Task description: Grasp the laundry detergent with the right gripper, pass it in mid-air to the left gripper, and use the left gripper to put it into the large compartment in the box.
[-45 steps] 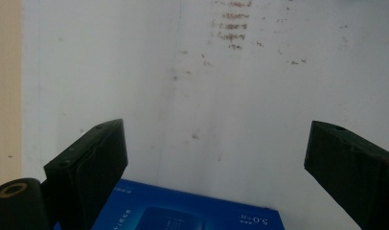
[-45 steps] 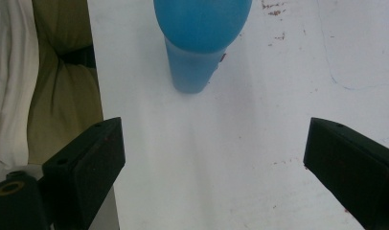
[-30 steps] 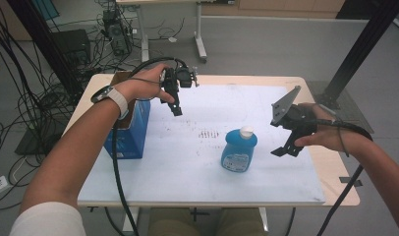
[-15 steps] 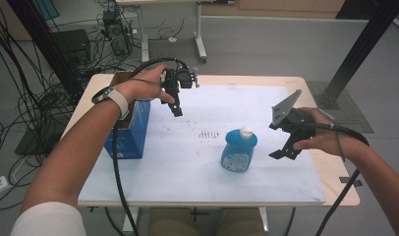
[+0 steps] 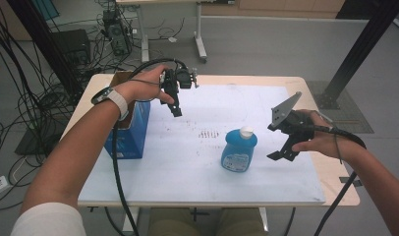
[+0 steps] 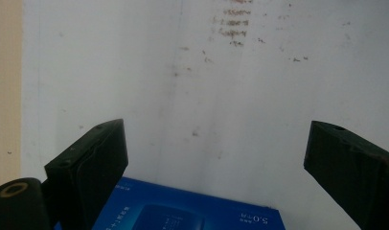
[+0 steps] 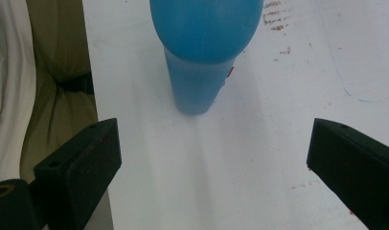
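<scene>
Two grippers wide open, nothing held yet

We'd bring the right gripper (image 5: 281,149) in level around the blue soap bottle (image 5: 238,150) mid-table, squeezing its waist; left gripper (image 5: 175,105) hovers empty beside the blue box (image 5: 130,135).

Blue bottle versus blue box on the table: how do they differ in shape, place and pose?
The blue bottle is rounded with a white cap and stands mid-table, near the right gripper. The blue box is a flat-sided carton, open at the top, at the table's left edge, below the left gripper. Both are blue, upright and ungripped; both grippers are open.
</scene>
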Demonstrator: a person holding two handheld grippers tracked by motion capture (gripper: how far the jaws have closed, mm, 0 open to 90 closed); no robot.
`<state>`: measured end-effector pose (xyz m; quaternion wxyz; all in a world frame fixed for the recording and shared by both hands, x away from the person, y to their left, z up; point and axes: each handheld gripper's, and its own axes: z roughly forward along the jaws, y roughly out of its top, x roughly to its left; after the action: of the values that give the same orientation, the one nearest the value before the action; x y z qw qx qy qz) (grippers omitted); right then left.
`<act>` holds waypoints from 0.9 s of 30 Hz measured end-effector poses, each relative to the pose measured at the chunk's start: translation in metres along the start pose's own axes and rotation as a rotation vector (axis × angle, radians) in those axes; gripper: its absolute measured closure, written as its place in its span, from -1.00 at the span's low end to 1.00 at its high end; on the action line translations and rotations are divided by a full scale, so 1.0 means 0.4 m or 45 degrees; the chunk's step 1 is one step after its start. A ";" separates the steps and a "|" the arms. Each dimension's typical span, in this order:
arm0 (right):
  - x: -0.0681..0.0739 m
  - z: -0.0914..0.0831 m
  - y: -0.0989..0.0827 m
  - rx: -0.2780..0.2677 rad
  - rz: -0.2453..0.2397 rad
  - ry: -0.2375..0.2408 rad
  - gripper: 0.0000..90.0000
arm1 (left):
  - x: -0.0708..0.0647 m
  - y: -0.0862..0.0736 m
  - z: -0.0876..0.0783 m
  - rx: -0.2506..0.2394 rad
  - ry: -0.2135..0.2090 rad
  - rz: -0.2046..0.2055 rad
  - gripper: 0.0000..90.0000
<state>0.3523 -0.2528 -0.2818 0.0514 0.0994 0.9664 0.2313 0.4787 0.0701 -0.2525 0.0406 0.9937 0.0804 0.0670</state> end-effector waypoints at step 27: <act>0.006 0.059 -0.013 0.013 0.008 0.019 -0.90 | -0.002 0.000 0.006 0.012 0.002 0.003 -0.82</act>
<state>0.3527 -0.2466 -0.3054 0.0430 0.1009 0.9676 0.2273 0.4783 0.0700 -0.2550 0.0359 0.9939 0.0795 0.0674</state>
